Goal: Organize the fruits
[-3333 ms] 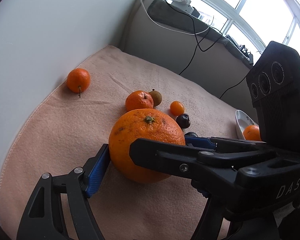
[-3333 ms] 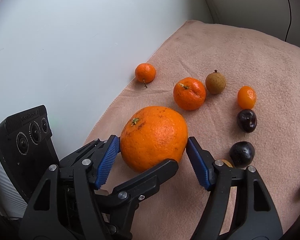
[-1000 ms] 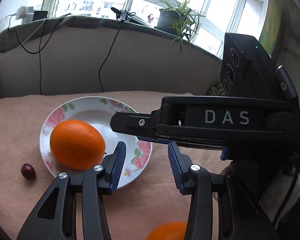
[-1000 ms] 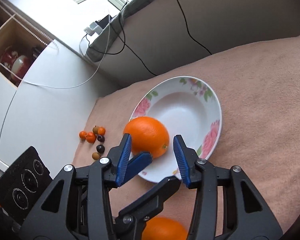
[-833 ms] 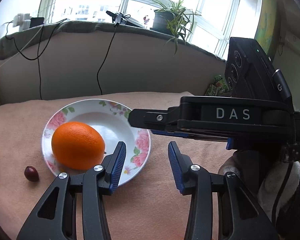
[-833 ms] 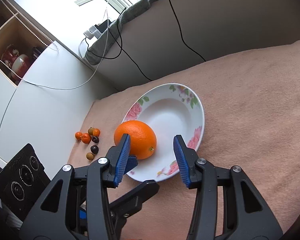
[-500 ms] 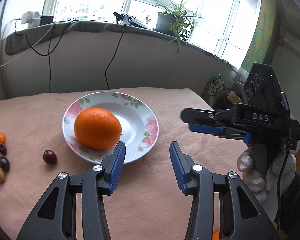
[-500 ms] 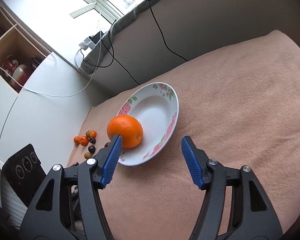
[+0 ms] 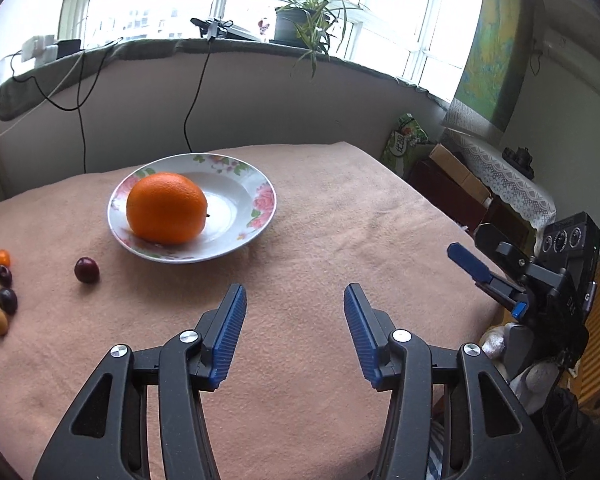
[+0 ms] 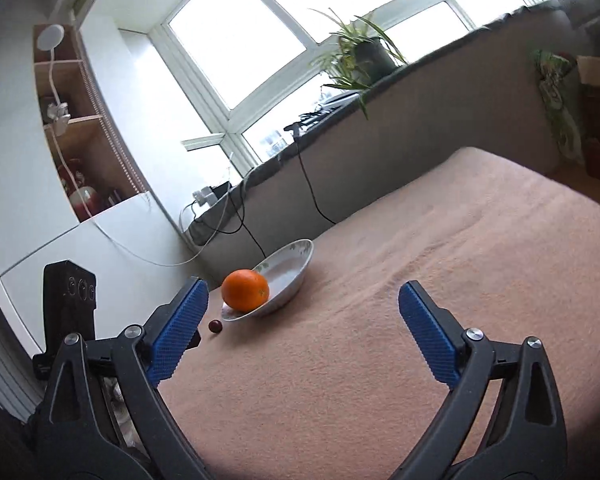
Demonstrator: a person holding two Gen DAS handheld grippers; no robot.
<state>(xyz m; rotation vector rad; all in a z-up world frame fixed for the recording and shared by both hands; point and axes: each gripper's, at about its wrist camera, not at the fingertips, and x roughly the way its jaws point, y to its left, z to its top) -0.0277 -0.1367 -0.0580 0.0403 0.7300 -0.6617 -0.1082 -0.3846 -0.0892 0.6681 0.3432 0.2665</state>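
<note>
A large orange (image 9: 166,213) lies in a white floral plate (image 9: 256,200) on the pink blanket; both show in the right wrist view, the orange (image 10: 245,289) and the plate (image 10: 296,258). A dark red cherry (image 9: 87,269) lies left of the plate. Several small fruits (image 9: 4,280) lie at the far left edge. My left gripper (image 9: 292,332) is open and empty, well short of the plate. My right gripper (image 10: 300,340) is open and empty, far back from the plate; it shows at the right in the left wrist view (image 9: 466,262).
The blanket-covered table (image 9: 340,220) drops off at the right, with boxes and a lace-covered cabinet (image 9: 496,176) beyond. A grey ledge with cables (image 9: 188,92) and a potted plant (image 9: 300,20) runs along the back. A white cabinet (image 10: 60,240) stands left.
Both grippers have pulled back from the plate and opened wider. The orange stays in the plate. The right gripper has moved off to the table's right edge.
</note>
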